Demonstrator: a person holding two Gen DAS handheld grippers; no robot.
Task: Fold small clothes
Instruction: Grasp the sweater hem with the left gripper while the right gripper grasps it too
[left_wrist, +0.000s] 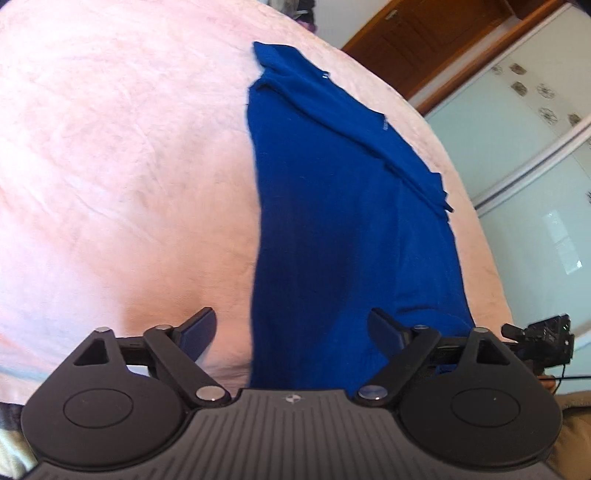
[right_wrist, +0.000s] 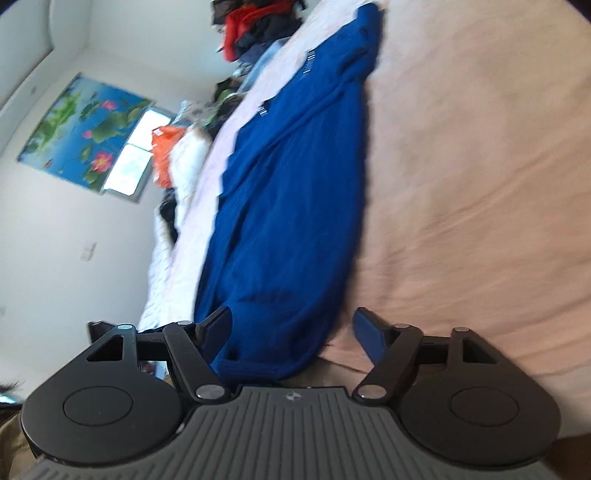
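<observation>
your left gripper (left_wrist: 291, 334) and right gripper (right_wrist: 291, 332) both released, nothing clamped, blue sweater (left_wrist: 332, 206) folded long on pink bedsheet (left_wrist: 110, 166).

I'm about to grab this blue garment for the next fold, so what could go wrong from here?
1. The garment lies in layers with a loose flap along one side; a pinch may catch only the top layer.
2. It lies close to the bed edge and could slide off when pulled.
</observation>
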